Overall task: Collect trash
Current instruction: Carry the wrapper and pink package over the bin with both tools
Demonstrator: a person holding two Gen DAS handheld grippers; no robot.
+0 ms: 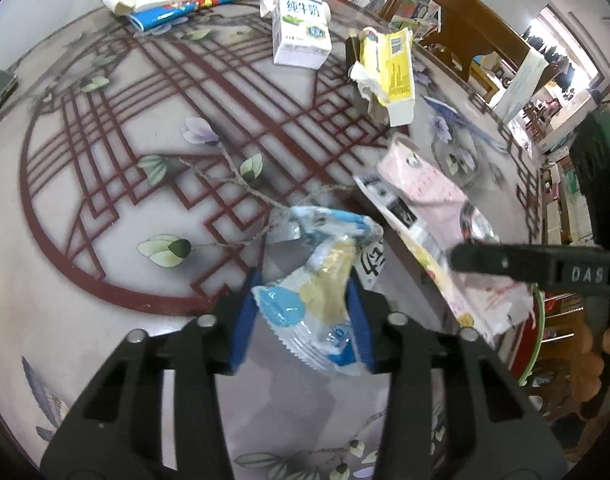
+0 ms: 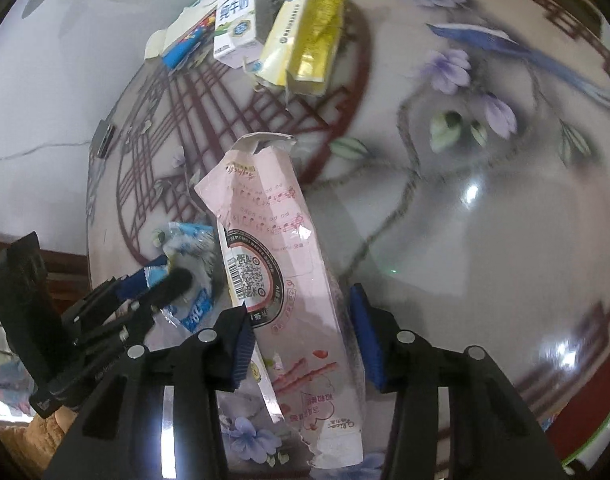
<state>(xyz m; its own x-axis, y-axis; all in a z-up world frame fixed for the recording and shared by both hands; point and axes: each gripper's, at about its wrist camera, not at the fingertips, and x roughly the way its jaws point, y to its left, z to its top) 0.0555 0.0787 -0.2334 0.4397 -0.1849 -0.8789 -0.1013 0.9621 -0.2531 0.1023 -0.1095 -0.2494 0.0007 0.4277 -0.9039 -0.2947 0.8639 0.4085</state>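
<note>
Wrappers (image 1: 317, 292) (image 2: 277, 280) sit gripped; milk carton (image 1: 301, 28) stands beyond.

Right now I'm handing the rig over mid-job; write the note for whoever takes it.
Left gripper: jaws shut on the blue wrapper, held above the table.
Right gripper: pink box sits between the jaws; left pad touches it, a gap shows at the right pad, so grip is unconfirmed.
Still on the table: milk carton, torn yellow carton, flattened packaging at the far edge.
No bin in view. Nothing visibly binned yet; two pieces in hand, three to collect.
</note>
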